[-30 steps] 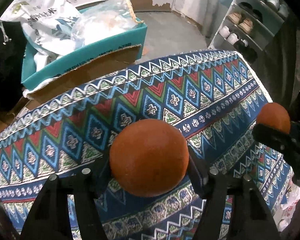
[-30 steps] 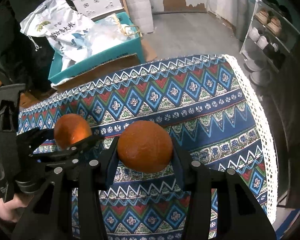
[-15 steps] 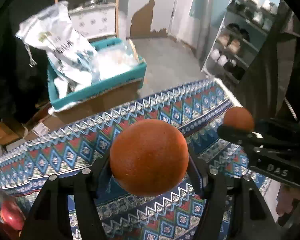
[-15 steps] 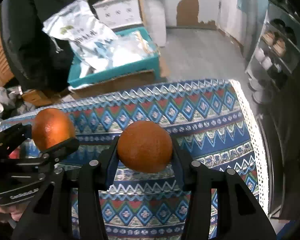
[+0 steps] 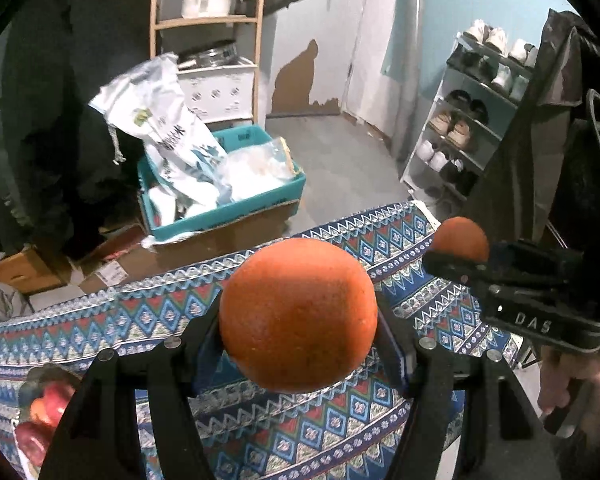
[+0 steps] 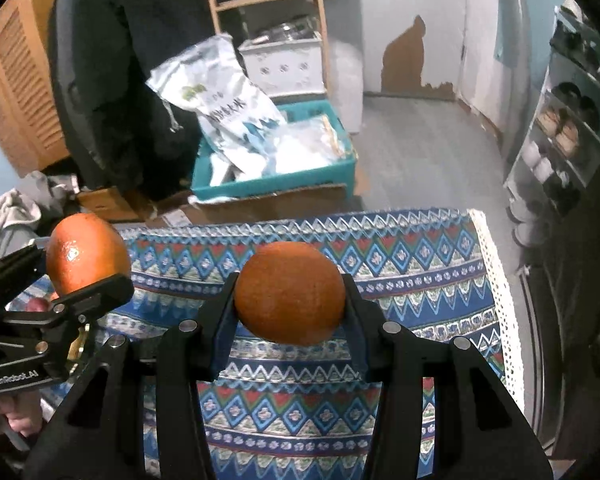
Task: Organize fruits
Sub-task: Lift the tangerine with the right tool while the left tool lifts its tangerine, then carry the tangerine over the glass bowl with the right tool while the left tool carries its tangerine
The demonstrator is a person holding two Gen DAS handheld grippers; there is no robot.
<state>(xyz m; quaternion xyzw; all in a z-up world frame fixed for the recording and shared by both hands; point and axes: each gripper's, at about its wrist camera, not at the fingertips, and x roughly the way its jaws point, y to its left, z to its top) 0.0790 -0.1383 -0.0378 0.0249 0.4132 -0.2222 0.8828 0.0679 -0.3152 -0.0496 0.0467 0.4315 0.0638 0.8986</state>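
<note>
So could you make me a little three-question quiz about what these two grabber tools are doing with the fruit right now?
1. True or false: both the left gripper and the right gripper are clamped on fruit.
2. What does the right gripper hold? A) a banana B) an orange C) nothing
3. Fill in: below both grippers lies a patterned ____.

Key:
1. True. The left orange sits between the left gripper's fingers, off the table.
2. B. The right orange is pinched between its fingers.
3. Tablecloth, blue with red diamond shapes.
</note>
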